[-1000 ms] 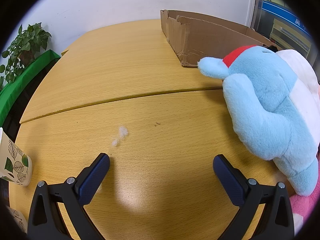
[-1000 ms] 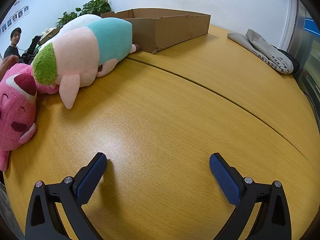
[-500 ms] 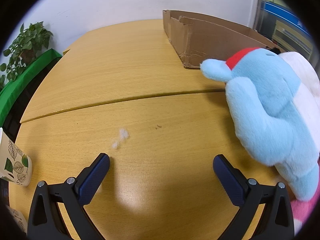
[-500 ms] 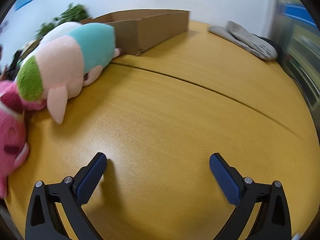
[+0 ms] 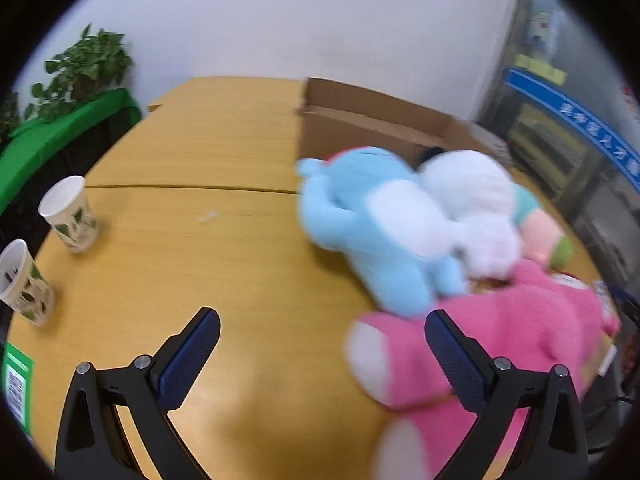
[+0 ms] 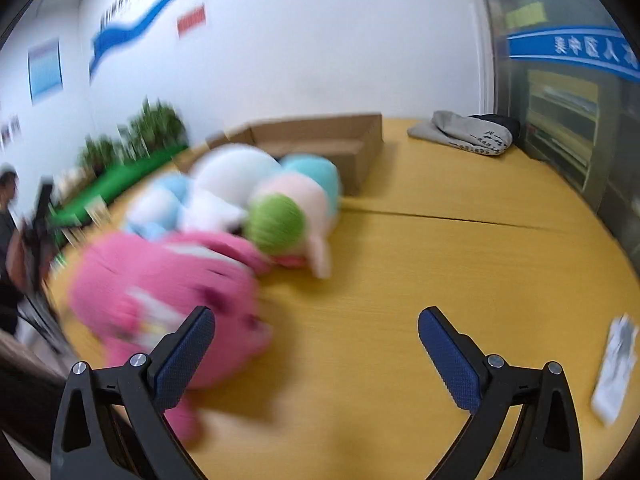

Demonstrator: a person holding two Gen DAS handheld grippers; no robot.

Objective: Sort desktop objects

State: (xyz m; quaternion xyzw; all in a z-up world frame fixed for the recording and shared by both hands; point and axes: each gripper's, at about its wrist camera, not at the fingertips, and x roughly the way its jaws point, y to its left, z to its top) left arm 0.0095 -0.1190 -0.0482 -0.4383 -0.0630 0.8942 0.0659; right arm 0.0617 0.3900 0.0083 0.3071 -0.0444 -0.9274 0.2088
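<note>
Blue-padded and spread wide, our left gripper (image 5: pixel 322 342) is hanging empty over bare wood, its right finger (image 5: pixel 454 360) overlapping the pink plush (image 5: pixel 520 332) in view. Our right gripper (image 6: pixel 316 342) is gaping too, holding nothing, its left finger (image 6: pixel 184 354) crossing that same pink toy, with open table (image 6: pixel 420 280) running clear toward the far seam. We are counting four plush toys bunched together: pink, blue-and-white (image 5: pixel 368 224), white (image 5: pixel 476 200), and a pink-and-teal one with a green tuft (image 6: pixel 280 220). One cardboard box (image 5: pixel 360 120) is sitting just behind them. Two paper cups (image 5: pixel 70 220) are standing near the left table edge, well apart from the toys. A folded grey garment (image 6: pixel 464 134) is lying at the far right. Since a second ago both views have pulled back and risen, now blurring heavily, and the second cup has come into sight.
</note>
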